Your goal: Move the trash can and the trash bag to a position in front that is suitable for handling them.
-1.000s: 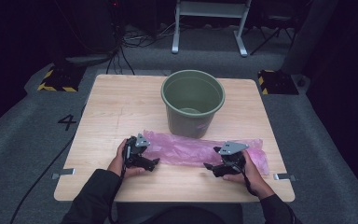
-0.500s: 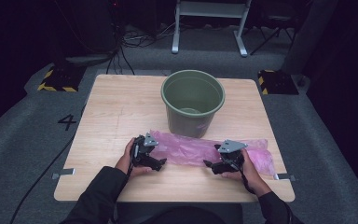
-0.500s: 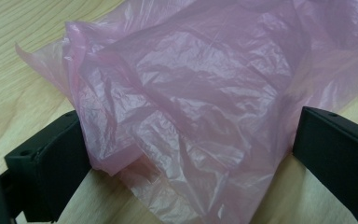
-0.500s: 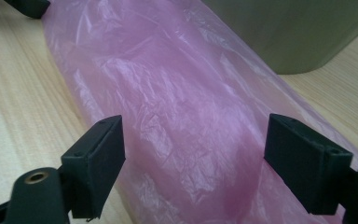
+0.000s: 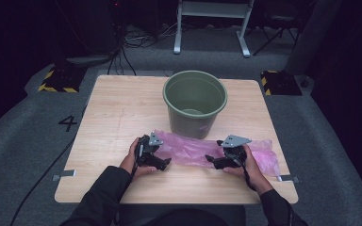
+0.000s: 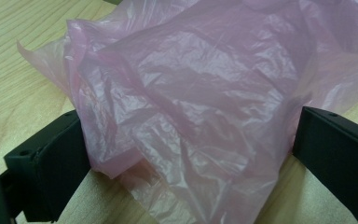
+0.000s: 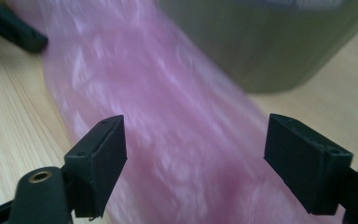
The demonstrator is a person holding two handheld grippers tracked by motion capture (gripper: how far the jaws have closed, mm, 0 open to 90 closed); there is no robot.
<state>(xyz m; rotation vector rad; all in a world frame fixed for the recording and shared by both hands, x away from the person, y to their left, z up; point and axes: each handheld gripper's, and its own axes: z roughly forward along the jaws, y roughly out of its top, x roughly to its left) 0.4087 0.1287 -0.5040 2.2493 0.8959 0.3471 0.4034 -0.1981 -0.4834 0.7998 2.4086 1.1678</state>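
Observation:
A thin pink plastic bag [image 5: 193, 149] lies stretched flat across the wooden table [image 5: 118, 108], in front of a green bucket [image 5: 194, 99]. My left gripper [image 5: 166, 163] is at the bag's left end and points right. In the left gripper view it [image 6: 191, 158] is open wide, with the crumpled bag [image 6: 200, 93] bunched between the jaws and brushing both. My right gripper [image 5: 210, 159] rests on the bag's right half and points left. It [image 7: 193, 154] is open, low over the blurred pink film [image 7: 158, 116], with the bucket's wall [image 7: 270, 42] just beyond.
The bucket stands upright at the table's middle, close behind the bag. The other gripper's jaw [image 7: 9, 25] shows at the far end of the bag in the right gripper view. Bare wood lies to the left and along the near edge.
My left gripper has slid right into the bag's left end, bunching it between the jaws. The bag has shifted a little to the right. The right gripper has edged slightly left.

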